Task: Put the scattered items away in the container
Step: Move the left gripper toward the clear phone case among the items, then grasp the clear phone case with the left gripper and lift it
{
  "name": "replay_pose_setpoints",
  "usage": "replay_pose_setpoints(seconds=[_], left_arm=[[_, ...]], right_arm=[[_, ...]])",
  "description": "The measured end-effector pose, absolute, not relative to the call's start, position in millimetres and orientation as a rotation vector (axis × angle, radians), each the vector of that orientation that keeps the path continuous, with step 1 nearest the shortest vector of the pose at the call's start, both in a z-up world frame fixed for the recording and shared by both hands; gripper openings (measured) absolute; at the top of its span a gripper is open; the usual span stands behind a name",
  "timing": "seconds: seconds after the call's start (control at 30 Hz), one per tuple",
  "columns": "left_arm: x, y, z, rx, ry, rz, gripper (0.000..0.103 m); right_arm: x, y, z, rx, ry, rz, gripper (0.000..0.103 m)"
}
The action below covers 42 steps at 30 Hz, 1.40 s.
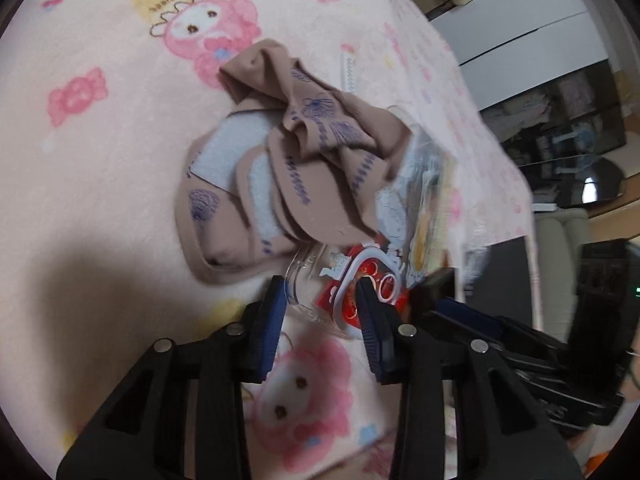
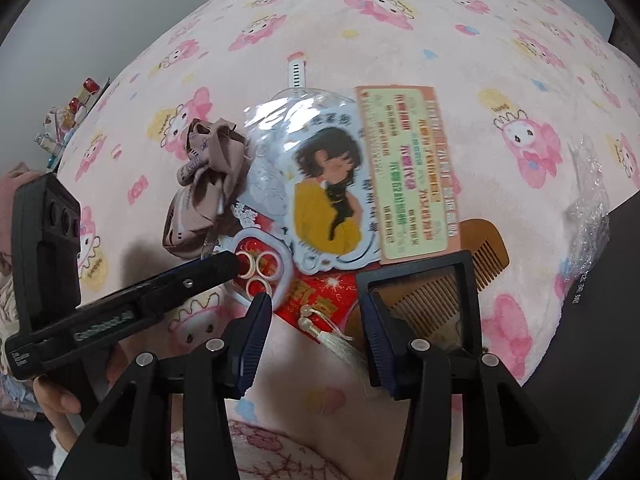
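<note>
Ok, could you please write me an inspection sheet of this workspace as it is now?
Surface: pink cartoon blanket.
Job's things: socks, ring case, card, leaflet, comb, red pouch, black frame, overlapping in one pile; container not identified.
Clutter: plastic wrap, white strap.
Grippers: left tongs closed on the ring case; right tongs open, straddling the pouch, one finger beside the frame.
Cables: nothing seen.
Surroundings: white cabinet.
</note>
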<state>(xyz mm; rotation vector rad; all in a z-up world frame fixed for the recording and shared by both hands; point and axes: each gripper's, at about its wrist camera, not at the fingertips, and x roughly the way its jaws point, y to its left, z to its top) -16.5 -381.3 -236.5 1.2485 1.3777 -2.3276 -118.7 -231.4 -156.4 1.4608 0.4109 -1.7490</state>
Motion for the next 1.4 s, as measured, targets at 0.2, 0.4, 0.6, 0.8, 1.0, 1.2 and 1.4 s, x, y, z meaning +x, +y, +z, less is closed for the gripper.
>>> replay_pose_setpoints(seconds=[0.2, 0.4, 0.6, 0.8, 1.0, 1.2, 1.4], left_arm=[[14.4, -383.0, -210.1, 1.188, 1.354, -2.411, 0.014], [39.7, -395.9, -218.4, 1.244, 1.423, -2.338, 0.014], [70.1, -416.1, -213.8, 1.276, 1.358, -2.26, 0.02], [66.2, -404.8, -230.1, 1.324, 1.407, -2.212, 0.041], [59.9, -413.4, -230.0, 1.265, 1.381, -2.2, 0.039], [60.4, -416.8, -211.3, 1.183, 1.295, -2.214, 0.046], [70.2, -412.6, -227.5, 1.285, 1.251, -2.154, 0.053]], right_arm=[[-112.7, -239.6, -158.1, 1.476, 0.38, -1.705, 0.044], [-113.5, -251.8, -160.5, 1.484, 0.396, -1.675, 0.045], [-113.9, -261.9, -157.8, 1.455, 0.419, -1.649, 0.054], [-110.2, -296.4, -156.8, 1.381, 0.521, -1.658, 0.057], [-121.9, -281.2, -173.5, 1.475, 0.526, -1.681, 0.058], [-104.2, -262.2, -165.8, 1.492, 0.405, -1.458, 0.05], [-107.4, -264.8, -163.2, 1.453, 0.443, -1.505, 0.05]])
